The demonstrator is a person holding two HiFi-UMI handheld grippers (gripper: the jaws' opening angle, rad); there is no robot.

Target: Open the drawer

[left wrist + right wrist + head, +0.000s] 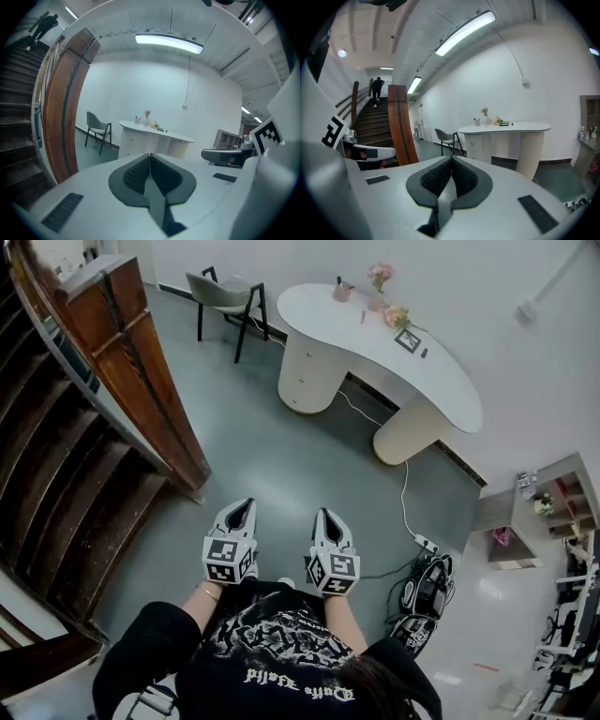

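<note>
A white curved desk point(375, 334) stands far ahead across the grey floor. Its left pedestal point(305, 371) carries small drawers, seen shut in the left gripper view point(131, 139) and in the right gripper view point(475, 142). I hold both grippers side by side close to my body, well short of the desk. My left gripper point(246, 506) point(150, 155) is shut, its dark pads pressed together with nothing between them. My right gripper point(322, 514) point(451, 160) is shut too and holds nothing.
A wooden staircase point(75, 474) with a heavy wooden balustrade point(141, 362) fills the left. A grey chair point(225, 294) stands left of the desk. Flowers point(380, 276) and small items sit on the desktop. A power strip point(424, 542) and black bags point(427, 592) lie at the right, near a shelf point(553, 507).
</note>
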